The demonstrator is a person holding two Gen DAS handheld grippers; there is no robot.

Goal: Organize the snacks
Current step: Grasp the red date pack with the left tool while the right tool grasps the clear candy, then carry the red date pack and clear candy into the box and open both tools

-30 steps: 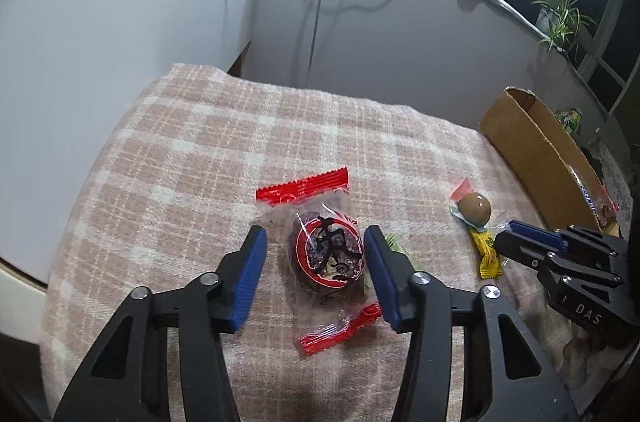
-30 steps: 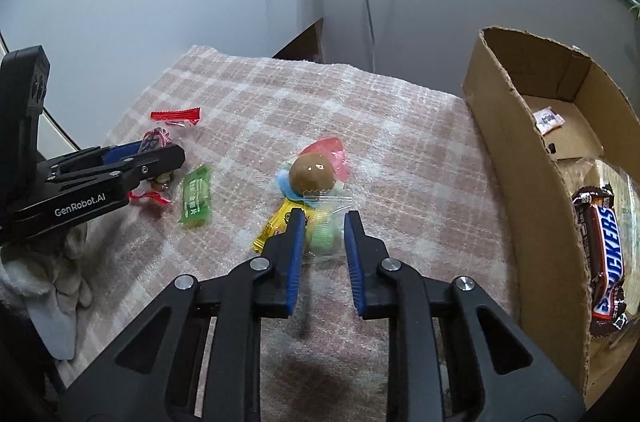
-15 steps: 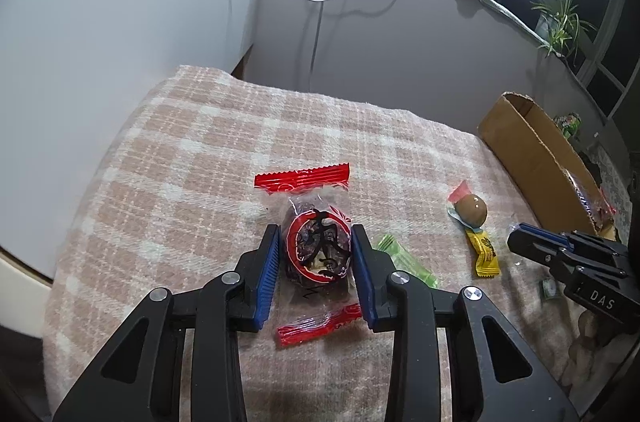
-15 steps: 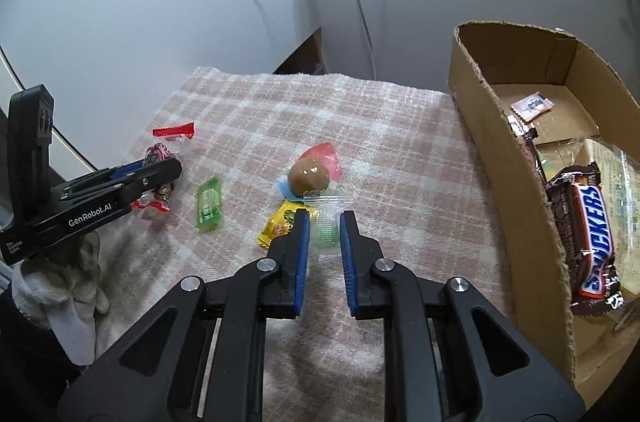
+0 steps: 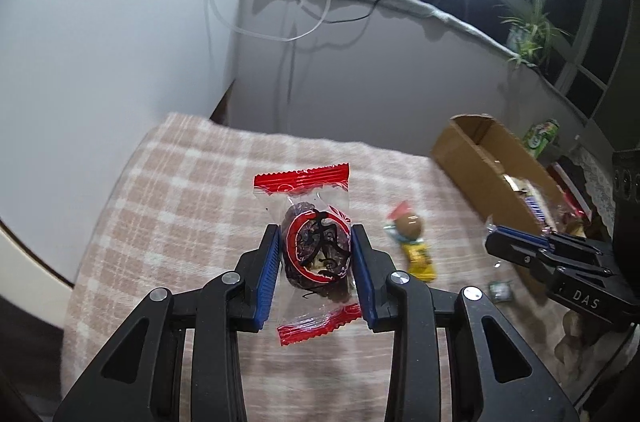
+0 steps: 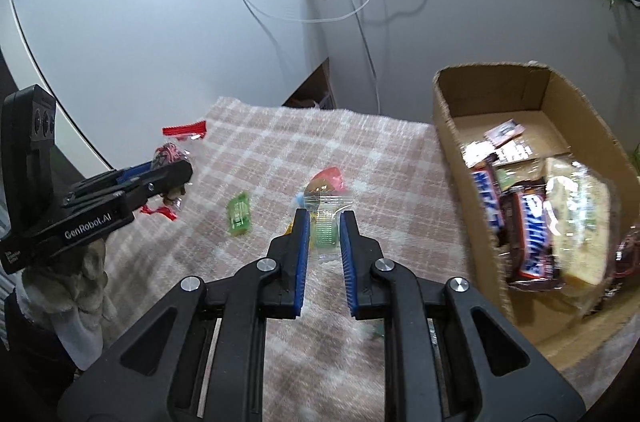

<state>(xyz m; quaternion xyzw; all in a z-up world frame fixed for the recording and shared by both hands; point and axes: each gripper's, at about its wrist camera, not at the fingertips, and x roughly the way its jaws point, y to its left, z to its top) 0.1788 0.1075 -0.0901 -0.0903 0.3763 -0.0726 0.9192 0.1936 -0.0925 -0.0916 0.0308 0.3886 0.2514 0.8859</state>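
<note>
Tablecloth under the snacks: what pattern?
Pink-and-cream plaid tablecloth; clearest in the right wrist view.

An open brown cardboard box (image 6: 448, 158) sits along the right edge of the pink checked cloth (image 6: 256, 150). Chocolate bars in brown wrappers (image 6: 528, 222) lie inside it. A small green wrapped sweet (image 6: 239, 213) lies mid-cloth, left of a brown egg-shaped sweet (image 5: 409, 225).

"GenRobot.AI" on the left gripper (image 6: 170, 178) — "DAS" on the right gripper (image 5: 516, 242).
</note>
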